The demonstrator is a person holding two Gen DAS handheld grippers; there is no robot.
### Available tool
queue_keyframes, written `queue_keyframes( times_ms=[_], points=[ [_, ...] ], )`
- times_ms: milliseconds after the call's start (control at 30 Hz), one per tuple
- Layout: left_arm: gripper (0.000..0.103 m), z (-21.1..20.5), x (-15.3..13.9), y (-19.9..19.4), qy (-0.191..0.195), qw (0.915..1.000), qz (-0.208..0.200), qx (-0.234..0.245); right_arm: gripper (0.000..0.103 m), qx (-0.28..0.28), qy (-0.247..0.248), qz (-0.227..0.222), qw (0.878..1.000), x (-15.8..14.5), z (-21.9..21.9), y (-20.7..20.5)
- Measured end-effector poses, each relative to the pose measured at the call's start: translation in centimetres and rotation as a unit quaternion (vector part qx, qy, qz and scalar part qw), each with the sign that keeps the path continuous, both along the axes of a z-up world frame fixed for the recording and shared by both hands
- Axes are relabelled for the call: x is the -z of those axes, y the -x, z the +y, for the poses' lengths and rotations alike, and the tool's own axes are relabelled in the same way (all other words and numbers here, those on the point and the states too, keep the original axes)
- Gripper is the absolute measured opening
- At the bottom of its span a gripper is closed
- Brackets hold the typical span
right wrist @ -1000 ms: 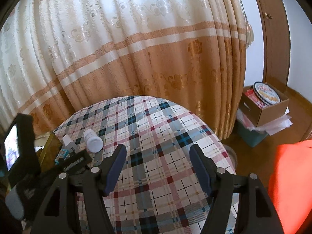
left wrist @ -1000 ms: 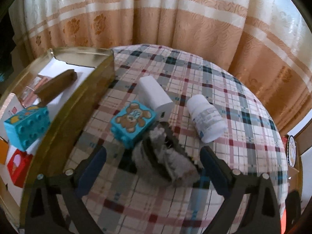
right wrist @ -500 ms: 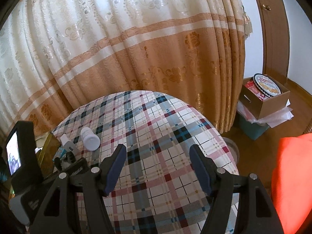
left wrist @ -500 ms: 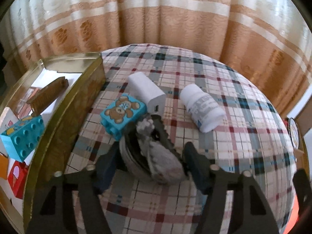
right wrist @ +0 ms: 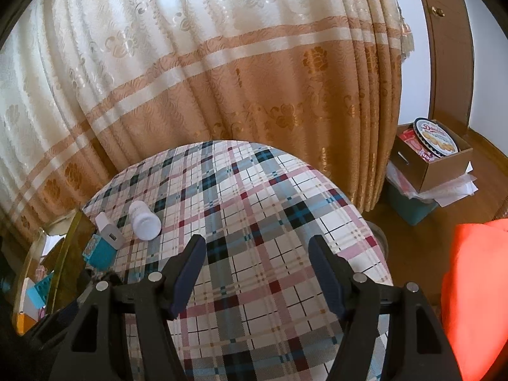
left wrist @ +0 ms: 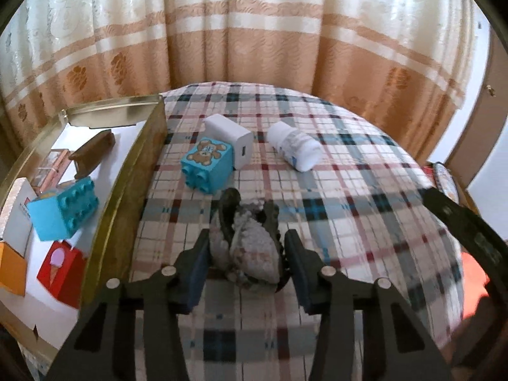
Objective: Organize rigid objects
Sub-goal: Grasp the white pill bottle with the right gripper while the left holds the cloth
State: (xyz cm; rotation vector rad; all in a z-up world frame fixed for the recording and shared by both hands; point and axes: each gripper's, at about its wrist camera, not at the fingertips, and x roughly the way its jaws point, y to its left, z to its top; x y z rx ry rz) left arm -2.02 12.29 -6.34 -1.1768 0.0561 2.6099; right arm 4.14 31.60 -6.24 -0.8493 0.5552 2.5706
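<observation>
- Left wrist view: left claw (left wrist: 247, 254) closing on a fuzzy grey hair clip (left wrist: 249, 247) at the near middle of the checked tablecloth (left wrist: 349, 209); clip between the jaws, both pads looking pressed against its sides, though blur at the contact leaves that a shade uncertain.
- Likely light and stiff: plastic frame under a plush cover, toothed and sprung. Furry surface apt to slide a little under the pads, so best held across the broad body, low, clear of the dark teeth at the far end.
- Just beyond the clip: a blue bear block (left wrist: 207, 166) touching a white charger (left wrist: 229, 139), then a white pill bottle (left wrist: 293, 146) lying on its side to the right. Blocks and charger hard, flat-sided, easy to pinch; bottle smooth and round, prone to roll, best taken across the middle.
- Far left: a gold tin (left wrist: 127, 184) already holding a second blue block (left wrist: 63, 206), a brown wooden piece (left wrist: 92, 152), a red ice-cream card (left wrist: 60, 265) and other small boxes. Probably the destination.
- Right wrist view: right claw (right wrist: 257, 273) wide apart and empty, hanging above bare cloth at the near right, well apart from everything.
- Same bottle, charger and bear block small at the far left, beside the tin's wall; clip not made out here.
</observation>
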Motion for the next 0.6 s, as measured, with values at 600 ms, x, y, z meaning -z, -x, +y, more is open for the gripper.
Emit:
queue_keyframes(
  times_ms=[600],
  points=[
    [0.034, -4.6, -1.8, -2.4, -0.025, 0.9987, 0.032, 0.032, 0.069, -0.132, -0.014, -0.025, 0.991, -0.3, -5.6, 7.8]
  ],
)
